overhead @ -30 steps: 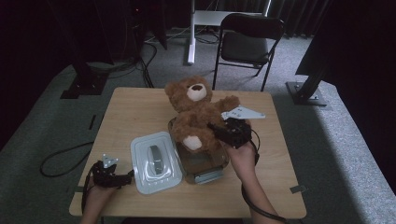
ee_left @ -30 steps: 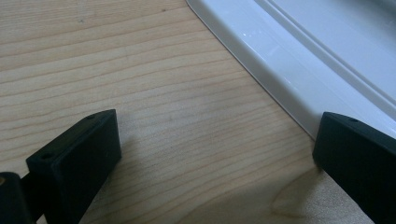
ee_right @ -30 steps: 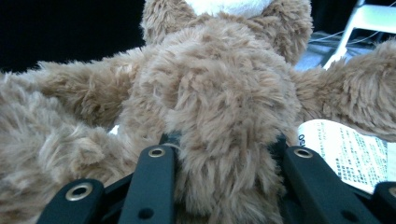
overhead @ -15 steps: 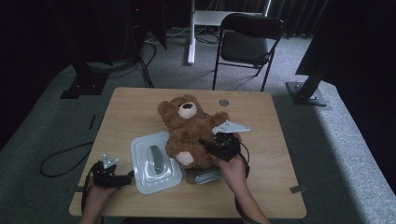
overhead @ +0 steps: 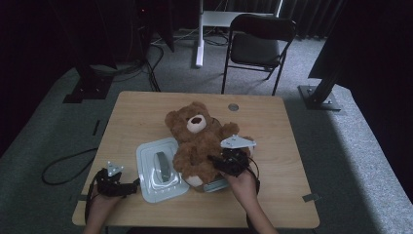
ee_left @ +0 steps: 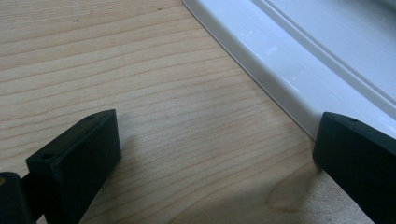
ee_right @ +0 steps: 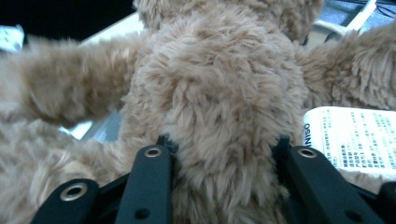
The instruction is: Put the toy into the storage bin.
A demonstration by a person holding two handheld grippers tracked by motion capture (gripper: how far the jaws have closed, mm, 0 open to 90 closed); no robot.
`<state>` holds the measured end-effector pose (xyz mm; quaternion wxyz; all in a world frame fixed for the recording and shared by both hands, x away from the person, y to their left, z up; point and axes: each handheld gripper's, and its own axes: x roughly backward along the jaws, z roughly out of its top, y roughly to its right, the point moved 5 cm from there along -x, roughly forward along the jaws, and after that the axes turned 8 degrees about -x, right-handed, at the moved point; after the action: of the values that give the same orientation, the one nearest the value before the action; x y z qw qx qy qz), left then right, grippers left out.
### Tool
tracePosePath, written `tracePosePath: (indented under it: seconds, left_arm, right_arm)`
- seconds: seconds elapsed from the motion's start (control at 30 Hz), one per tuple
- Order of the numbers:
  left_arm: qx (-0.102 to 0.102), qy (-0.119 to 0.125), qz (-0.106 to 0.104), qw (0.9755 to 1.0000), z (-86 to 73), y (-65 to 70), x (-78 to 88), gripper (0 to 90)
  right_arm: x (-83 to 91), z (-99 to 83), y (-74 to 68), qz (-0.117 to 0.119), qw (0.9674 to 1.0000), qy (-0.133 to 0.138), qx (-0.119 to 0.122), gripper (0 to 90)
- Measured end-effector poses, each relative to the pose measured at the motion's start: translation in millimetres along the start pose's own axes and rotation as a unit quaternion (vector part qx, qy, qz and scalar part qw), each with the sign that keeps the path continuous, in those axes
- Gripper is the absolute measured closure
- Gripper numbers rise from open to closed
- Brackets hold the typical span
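Note:
A brown teddy bear point(overhead: 195, 141) lies on its back, its head toward the far side, over a clear container point(overhead: 216, 185) in the middle of the table. My right gripper point(overhead: 215, 164) is shut on its furry body point(ee_right: 219, 79) from the near right. Its jaws have just been opening a little, and the fur is still squeezed between them point(ee_right: 222, 158). A white printed tag point(ee_right: 355, 135) hangs at the bear's side. My left gripper point(overhead: 134, 185) rests open on the wood at the near left, its jaws point(ee_left: 210, 154) just beside the rim of a white lid point(ee_left: 303, 60).
The white lid point(overhead: 158, 168) with a grey handle lies flat left of the bear. The wooden table point(overhead: 277, 126) has a small round disc point(overhead: 233, 107) near its far edge. A black folding chair point(overhead: 260, 44) stands beyond the table.
My right gripper has come down and toward the near edge with the bear, which went from upright to lying low over the container. The left gripper has not moved.

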<state>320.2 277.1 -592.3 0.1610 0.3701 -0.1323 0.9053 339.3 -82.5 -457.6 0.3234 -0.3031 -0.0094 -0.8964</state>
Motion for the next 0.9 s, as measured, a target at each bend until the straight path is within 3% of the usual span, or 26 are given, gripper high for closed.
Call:
tracePosePath:
  seconds: [0.2,0.4,0.6,0.73,0.9]
  left_arm:
    - [-0.003,-0.002,-0.001,1.0,-0.5,0.0,0.6,1.6]
    - [-0.002,-0.002,-0.001,1.0,-0.6,0.3,0.7,1.6]
    - [-0.002,-0.001,-0.001,1.0,-0.6,0.3,0.7,1.5]
    - [-0.001,0.0,-0.001,1.0,-0.5,0.6,0.5,1.6]
    - [-0.001,-0.001,-0.001,1.0,-0.5,0.5,0.6,1.6]
  right_arm:
    - [-2.5,-5.1,-0.7,-0.003,1.0,-0.004,0.004,59.1]
    - [5.2,-1.5,-3.7,-0.006,0.9999,-0.007,-0.005,41.8]
    - [18.3,13.7,-6.6,0.004,0.9998,-0.002,-0.019,33.6]
    - [25.8,25.9,-7.4,0.01,0.9994,0.022,-0.025,33.5]
    - [31.4,50.4,-7.9,0.01,0.9987,0.039,-0.03,24.4]
